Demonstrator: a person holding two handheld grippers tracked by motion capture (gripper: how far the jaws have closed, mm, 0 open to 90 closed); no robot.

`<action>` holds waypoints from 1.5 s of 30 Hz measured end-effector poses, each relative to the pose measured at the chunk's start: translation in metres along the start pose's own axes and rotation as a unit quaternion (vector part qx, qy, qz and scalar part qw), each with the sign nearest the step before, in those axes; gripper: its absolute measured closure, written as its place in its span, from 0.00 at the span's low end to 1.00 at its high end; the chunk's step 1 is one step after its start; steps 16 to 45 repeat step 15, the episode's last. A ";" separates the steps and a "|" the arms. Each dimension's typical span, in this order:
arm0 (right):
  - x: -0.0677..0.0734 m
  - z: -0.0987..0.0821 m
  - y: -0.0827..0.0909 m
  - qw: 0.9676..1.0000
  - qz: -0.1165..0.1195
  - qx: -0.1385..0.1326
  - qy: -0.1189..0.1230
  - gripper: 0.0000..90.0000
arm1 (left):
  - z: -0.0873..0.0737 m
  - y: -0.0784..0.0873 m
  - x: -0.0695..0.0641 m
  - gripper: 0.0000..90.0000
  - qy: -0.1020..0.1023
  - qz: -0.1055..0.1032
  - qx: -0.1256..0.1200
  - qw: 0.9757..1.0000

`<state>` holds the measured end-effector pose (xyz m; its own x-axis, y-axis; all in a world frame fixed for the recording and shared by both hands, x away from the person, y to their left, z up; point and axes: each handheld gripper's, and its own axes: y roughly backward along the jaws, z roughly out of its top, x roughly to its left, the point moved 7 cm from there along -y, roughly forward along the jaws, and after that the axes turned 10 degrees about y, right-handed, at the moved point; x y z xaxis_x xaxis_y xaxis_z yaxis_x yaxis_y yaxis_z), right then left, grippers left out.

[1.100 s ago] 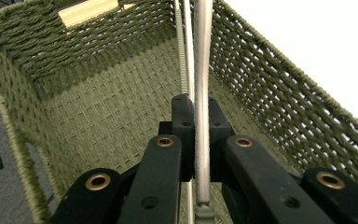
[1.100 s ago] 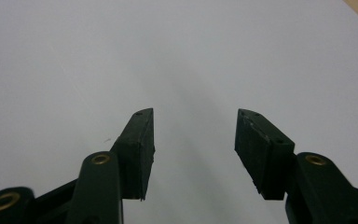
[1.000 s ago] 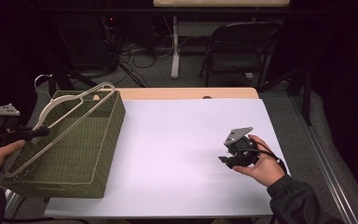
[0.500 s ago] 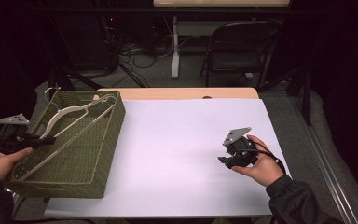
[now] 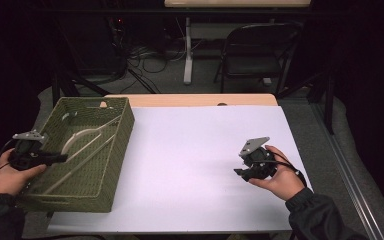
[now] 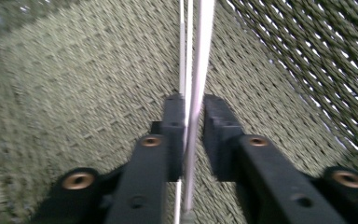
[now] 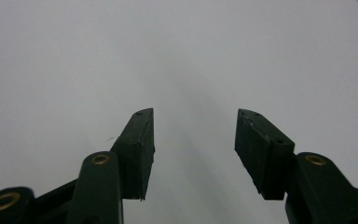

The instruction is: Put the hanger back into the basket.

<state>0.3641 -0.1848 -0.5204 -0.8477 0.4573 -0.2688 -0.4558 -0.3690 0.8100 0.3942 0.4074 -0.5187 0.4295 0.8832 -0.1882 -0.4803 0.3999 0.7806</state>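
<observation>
A green woven basket (image 5: 118, 150) stands on the left end of the white table (image 5: 190, 145). White clothes hangers (image 5: 87, 136) lie inside it. My left gripper (image 5: 62, 158) reaches over the basket's left wall. In the left gripper view a thin white hanger bar (image 6: 204, 46) runs between the jaws of the left gripper (image 6: 195, 105). These jaws have just been opening: the bar lies against the left pad, with a gap to the right pad. My right gripper (image 5: 240, 172) rests in a hand over the table's right part, open, with nothing between the jaws of the right gripper (image 7: 195, 121).
The basket's mesh floor (image 6: 74, 93) and side wall (image 6: 307, 56) surround the left jaws. A folding chair (image 5: 252, 50), a table leg and floor cables lie beyond the far edge. A tan strip of tabletop (image 5: 190, 100) shows behind the white sheet.
The left hand has come down, lowering the hanger from above the basket rim into the basket. The right hand has stayed in place.
</observation>
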 end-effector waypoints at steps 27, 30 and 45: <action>0.001 -0.020 0.021 0.999 -0.017 -0.023 -0.028 0.52 | 0.000 0.059 -0.032 0.46 0.019 0.087 -0.123 0.988; 0.001 -0.020 0.021 0.999 -0.017 -0.023 -0.028 0.52 | 0.000 0.059 -0.032 0.46 0.019 0.087 -0.123 0.988; 0.001 -0.020 0.021 0.999 -0.017 -0.023 -0.028 0.52 | 0.000 0.059 -0.032 0.46 0.019 0.087 -0.123 0.988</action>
